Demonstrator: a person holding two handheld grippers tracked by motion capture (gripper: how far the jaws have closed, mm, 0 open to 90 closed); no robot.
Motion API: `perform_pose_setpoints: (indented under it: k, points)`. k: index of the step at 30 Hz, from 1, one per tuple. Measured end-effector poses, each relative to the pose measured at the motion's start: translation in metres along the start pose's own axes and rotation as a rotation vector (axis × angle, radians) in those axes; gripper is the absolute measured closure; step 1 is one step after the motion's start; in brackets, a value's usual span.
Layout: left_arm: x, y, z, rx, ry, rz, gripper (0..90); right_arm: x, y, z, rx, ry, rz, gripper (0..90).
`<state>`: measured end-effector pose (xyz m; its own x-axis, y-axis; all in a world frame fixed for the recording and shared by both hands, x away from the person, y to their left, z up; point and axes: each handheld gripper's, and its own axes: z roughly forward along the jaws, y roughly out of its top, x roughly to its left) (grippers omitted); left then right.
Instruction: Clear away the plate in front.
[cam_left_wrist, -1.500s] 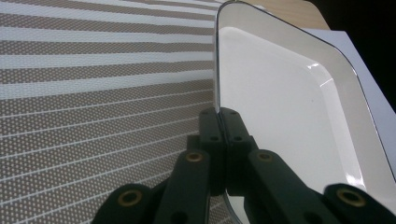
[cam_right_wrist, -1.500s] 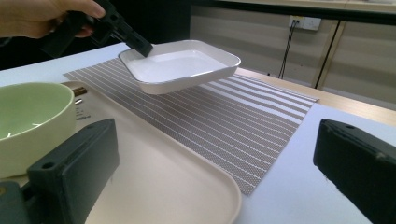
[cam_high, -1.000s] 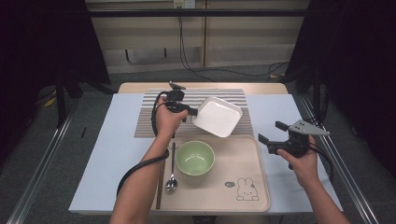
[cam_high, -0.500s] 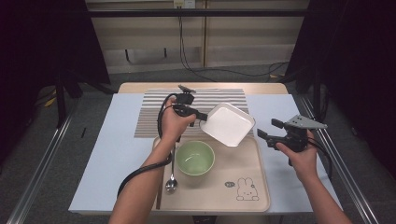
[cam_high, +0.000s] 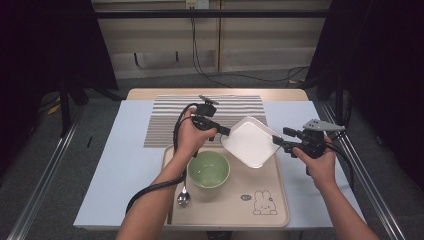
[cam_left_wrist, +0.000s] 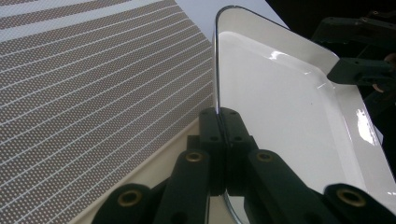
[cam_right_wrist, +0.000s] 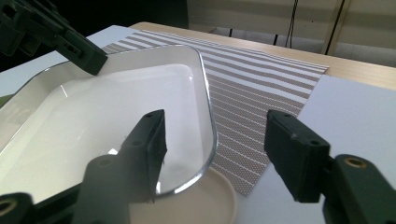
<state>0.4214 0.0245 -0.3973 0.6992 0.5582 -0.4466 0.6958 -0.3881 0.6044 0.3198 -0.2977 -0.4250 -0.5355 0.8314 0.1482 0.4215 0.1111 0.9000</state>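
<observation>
Green bowl (cam_high: 208, 169), spoon (cam_high: 183, 197) beneath held plate (cam_high: 250, 142).

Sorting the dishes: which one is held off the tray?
The white square plate, clamped at its rim by the left gripper and tilted above the tray. The green bowl sits on it.

High view: fixed overhead, facing forward and down across the whole table. Left gripper view: close, along its jaws. Right gripper view: close, from the opposite side. All share the glossy white square plate (cam_high: 249, 142) (cam_left_wrist: 289, 107) (cam_right_wrist: 98, 112) and brown-striped woven placemat (cam_high: 165, 122) (cam_left_wrist: 93, 93) (cam_right_wrist: 261, 88).
</observation>
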Motion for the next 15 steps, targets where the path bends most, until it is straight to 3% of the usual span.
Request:
perform_pose_setpoints:
  k: [7, 15]
  points:
    - [-0.007, -0.002, 0.002, 0.013, -0.027, 0.032, 89.3, 0.001, 0.004, 0.005, 0.027, 0.013, 0.033, 50.9]
    - [-0.017, -0.002, 0.003, 0.023, -0.035, 0.074, 89.2, 0.003, 0.004, 0.006, 0.063, 0.03, 0.077, 70.3]
